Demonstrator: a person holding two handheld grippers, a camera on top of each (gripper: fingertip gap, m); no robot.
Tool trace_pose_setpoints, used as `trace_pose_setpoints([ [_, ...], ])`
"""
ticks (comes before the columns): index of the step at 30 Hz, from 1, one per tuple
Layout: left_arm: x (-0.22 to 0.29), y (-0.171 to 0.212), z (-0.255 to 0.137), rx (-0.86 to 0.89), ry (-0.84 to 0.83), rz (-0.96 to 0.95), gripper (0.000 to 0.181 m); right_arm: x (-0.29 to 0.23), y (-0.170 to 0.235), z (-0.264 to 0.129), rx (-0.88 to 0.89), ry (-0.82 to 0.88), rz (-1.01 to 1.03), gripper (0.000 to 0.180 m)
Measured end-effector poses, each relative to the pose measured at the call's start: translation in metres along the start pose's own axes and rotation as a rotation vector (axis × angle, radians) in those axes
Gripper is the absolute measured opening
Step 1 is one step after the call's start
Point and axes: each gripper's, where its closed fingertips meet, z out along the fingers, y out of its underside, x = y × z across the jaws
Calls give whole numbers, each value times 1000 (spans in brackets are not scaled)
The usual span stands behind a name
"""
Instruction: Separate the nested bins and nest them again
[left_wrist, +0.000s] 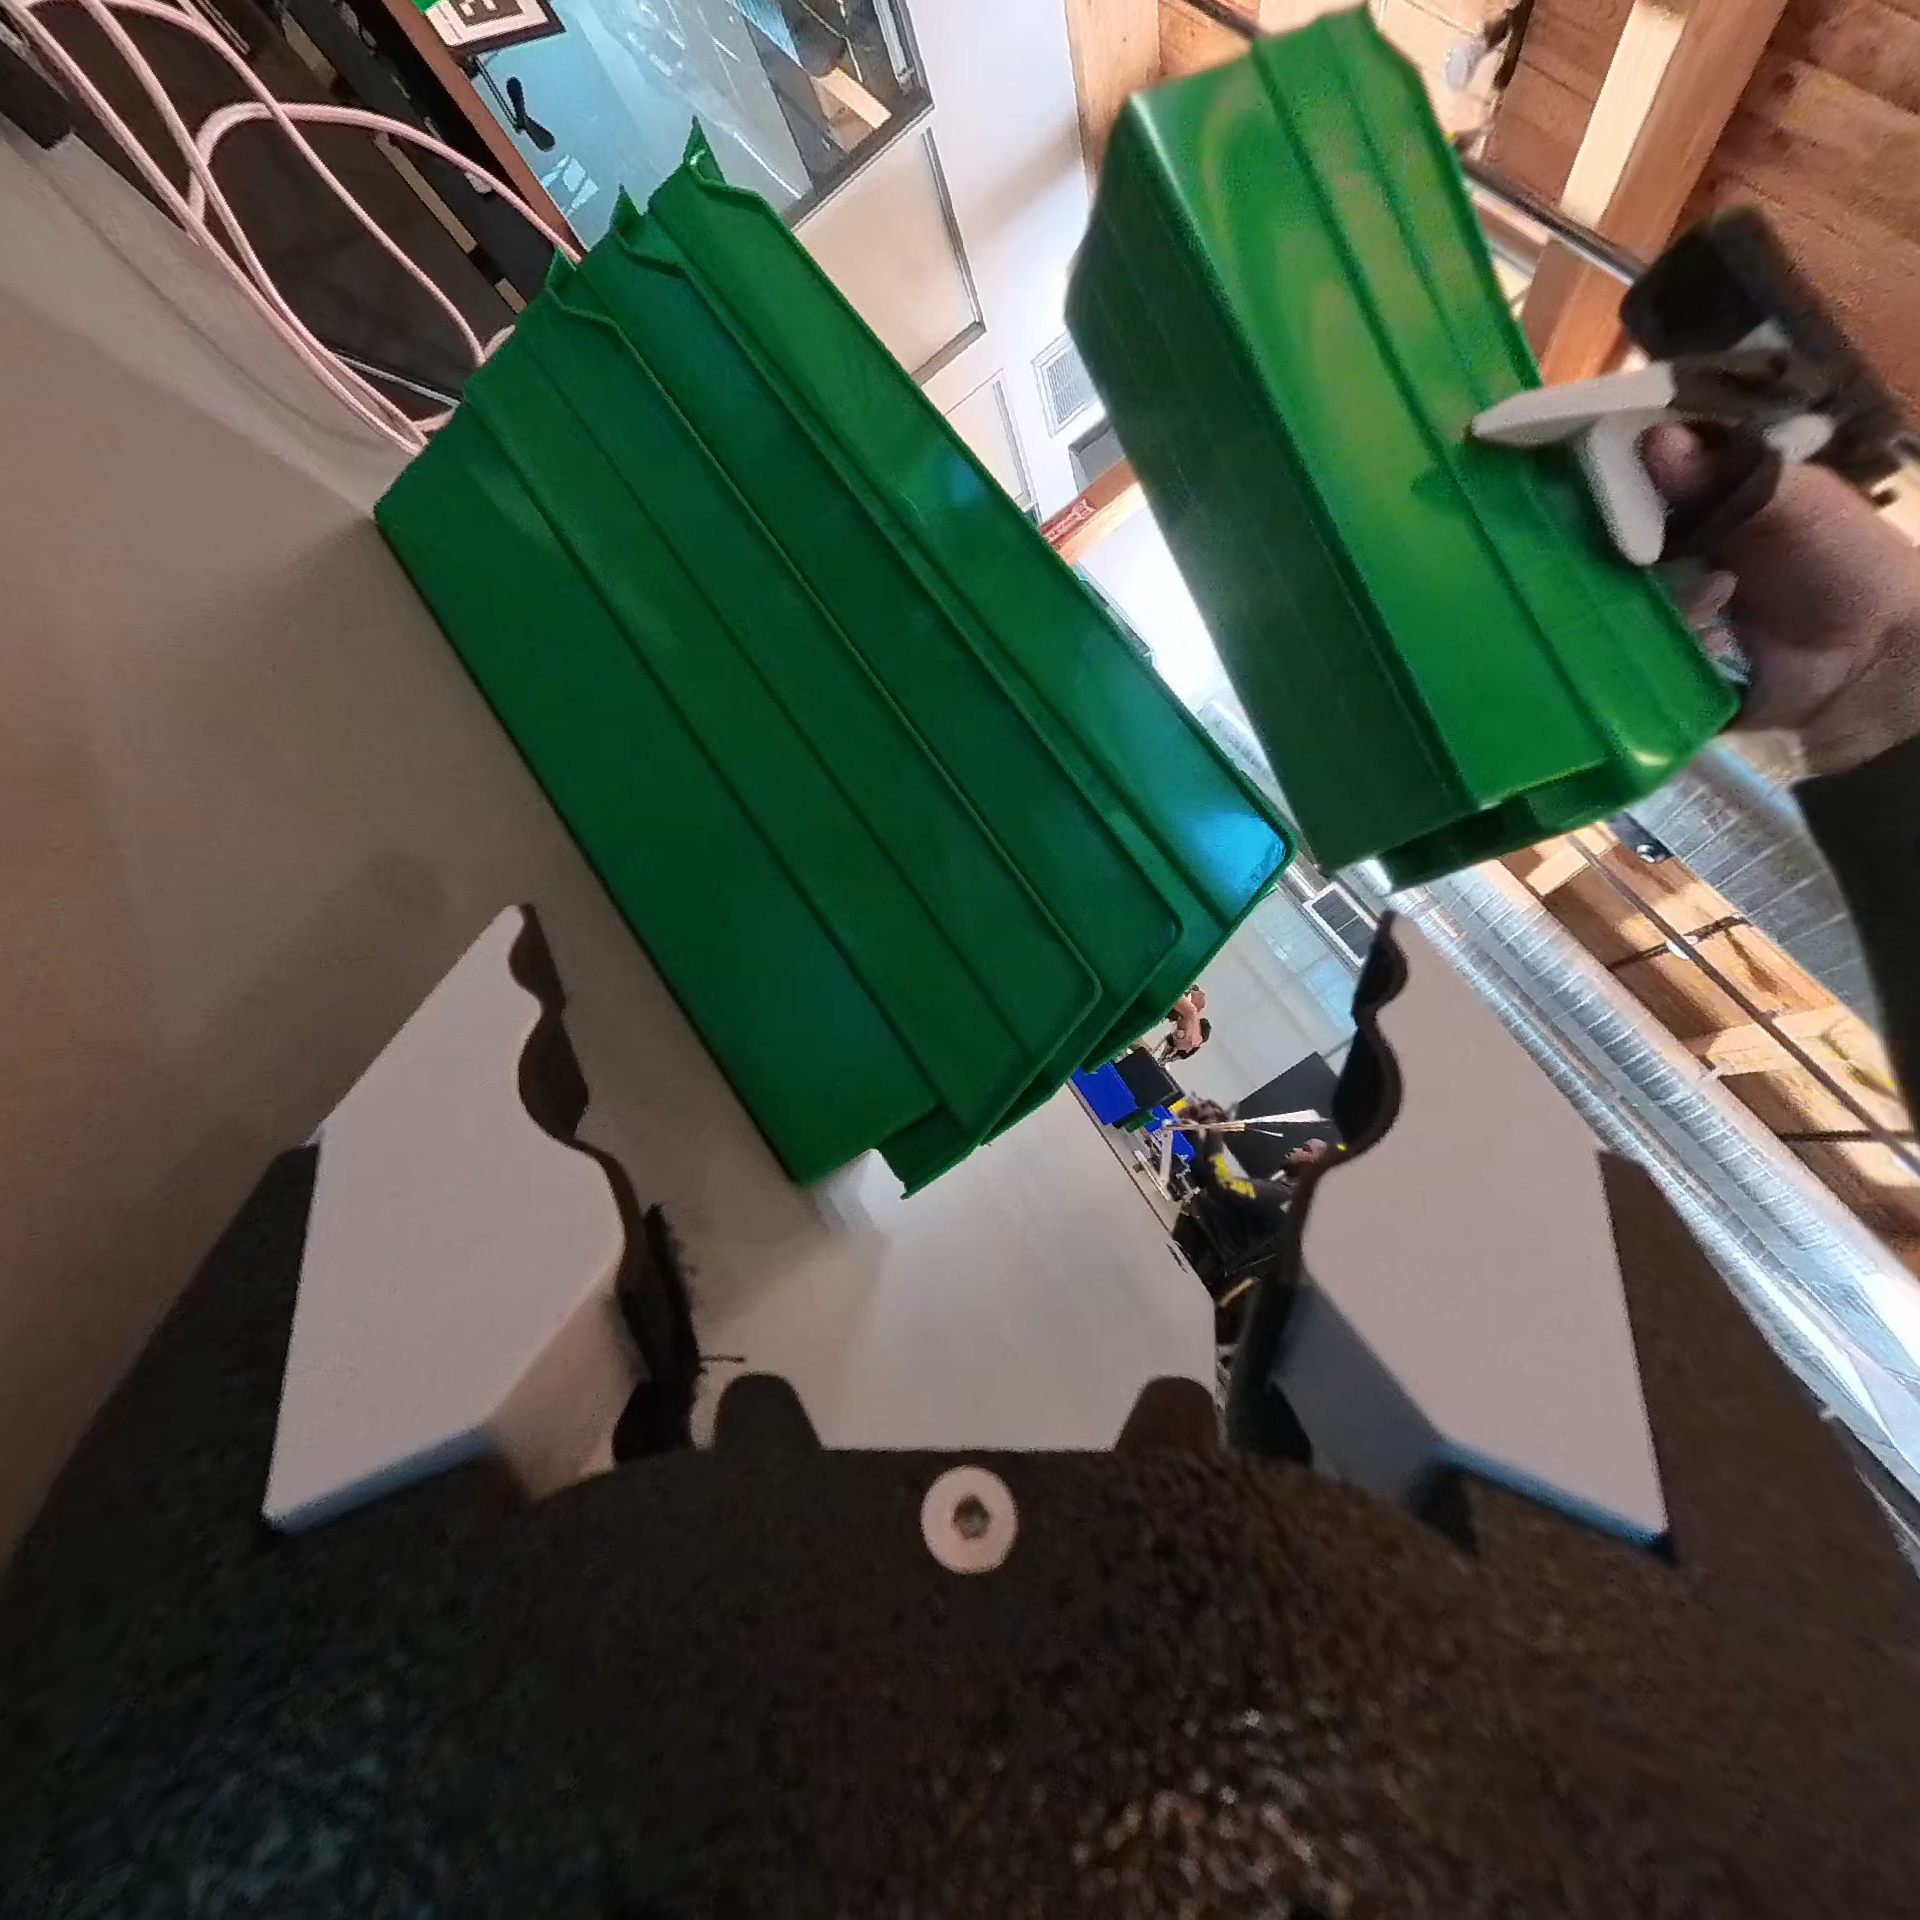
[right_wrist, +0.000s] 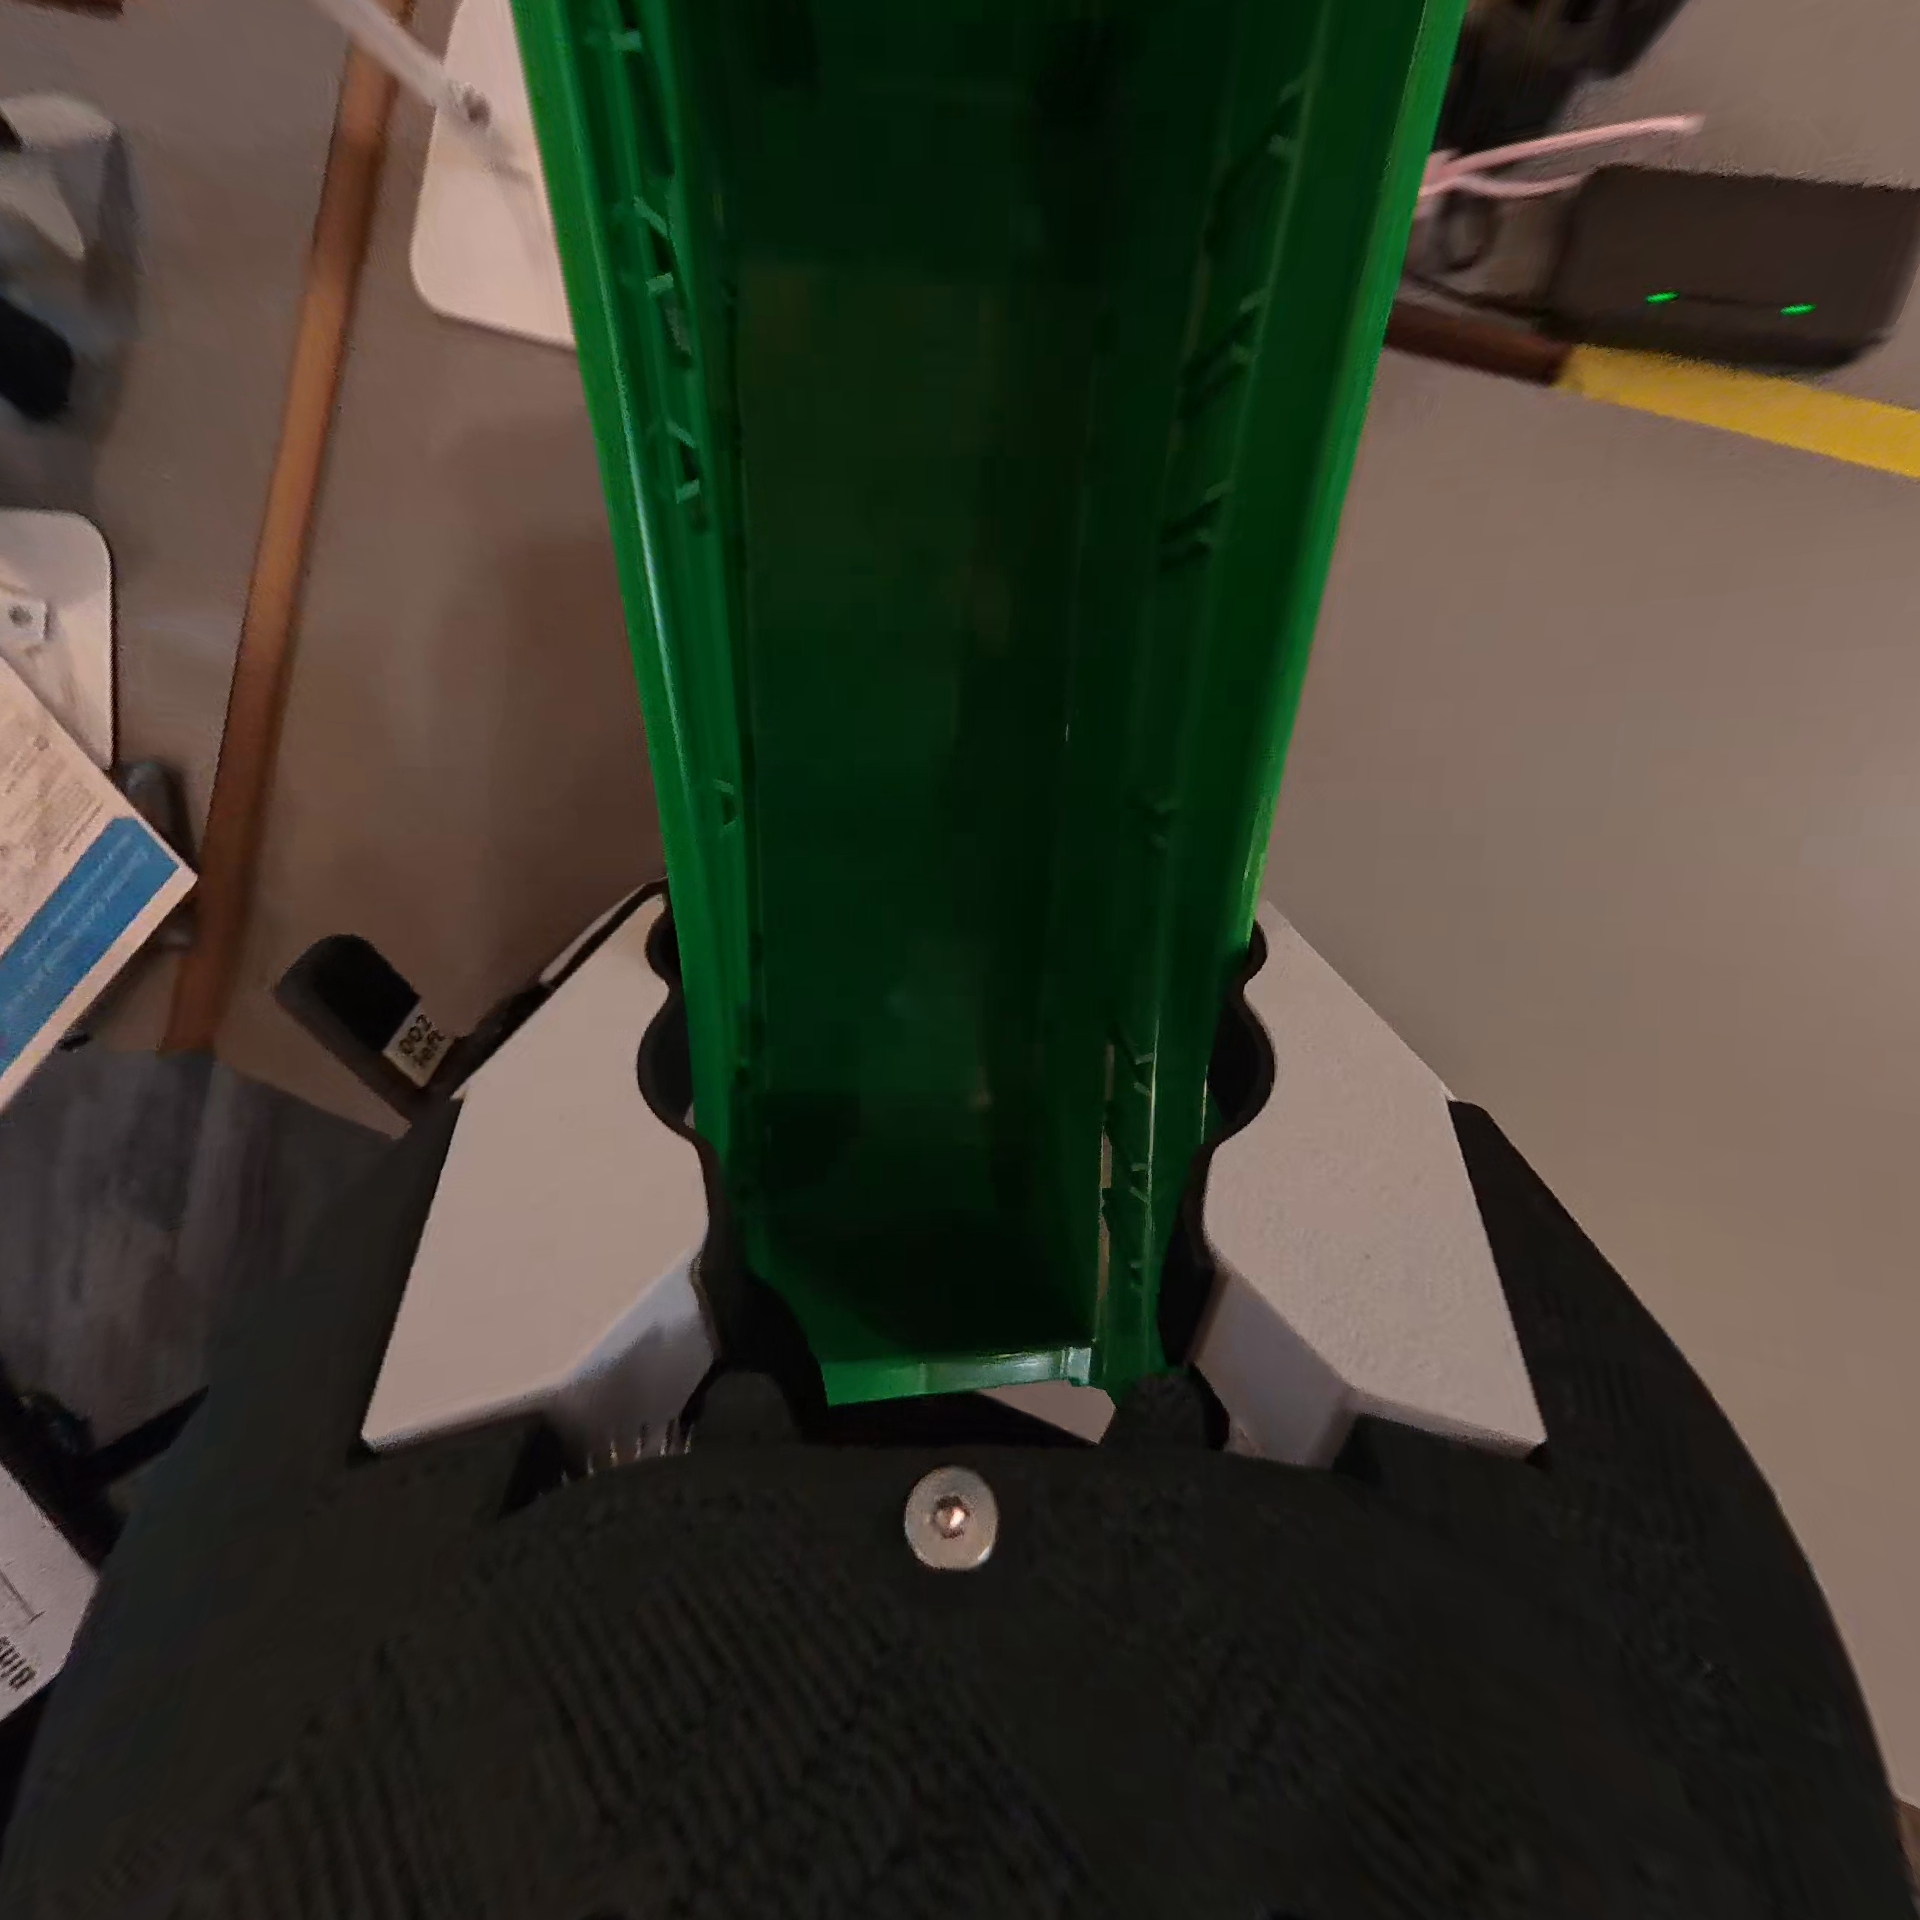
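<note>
On the beige desk (left_wrist: 187, 727), a stack of nested green bins (left_wrist: 790, 727) is seen in the left wrist view, sitting just ahead of the left gripper (left_wrist: 956, 1029). Its fingers (left_wrist: 457, 1195) are spread wide apart, nothing is held between them, and no contact with the stack is visible. The view is rolled, so the desk runs up the left side. Several rims are stepped one inside another in the stack; the exact count cannot be told.

A separate green bin (left_wrist: 1351, 468) is held up in the air, clear of the stack and apart from it, at upper right. It is gripped at its end by the right gripper (left_wrist: 1558, 457), with a person's hand (left_wrist: 1808, 613) behind it. Whether this lifted piece is one bin or two nested cannot be told, though a second edge shows at its lower end.

In the right wrist view, the right gripper's fingers (right_wrist: 561, 1195) are clamped on the end of the lifted bin (right_wrist: 966, 623), which extends straight ahead. Ribs are visible along both long sides of it. Below, a grey floor (right_wrist: 1558, 831) with a yellow stripe (right_wrist: 1745, 405), a black device (right_wrist: 1725, 270) with green lights, and pink cables (left_wrist: 312, 208) are seen.
</note>
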Motion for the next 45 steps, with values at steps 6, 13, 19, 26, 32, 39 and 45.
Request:
trace_pose_setpoints([
  [6,-1,0,2,-3,0,-1,146,-49,16,53,-111,24,-38,102],
  [13,-1,0,5,6,2,0,146,-39,21,80,-163,117,-11,104],
  [19,5,17,19,-58,22,2,146,-31,24,102,-191,198,-14,107],
  [26,2,10,16,-5,-3,13,147,-25,30,128,-213,224,8,110],
  [32,2,10,17,-9,7,-1,147,-26,34,142,-212,305,-32,114],
  [39,3,10,17,-11,14,-5,147,-30,29,143,-133,310,-38,136],
  [45,4,9,16,-5,24,-16,147,-82,9,100,-71,34,-437,133],
])
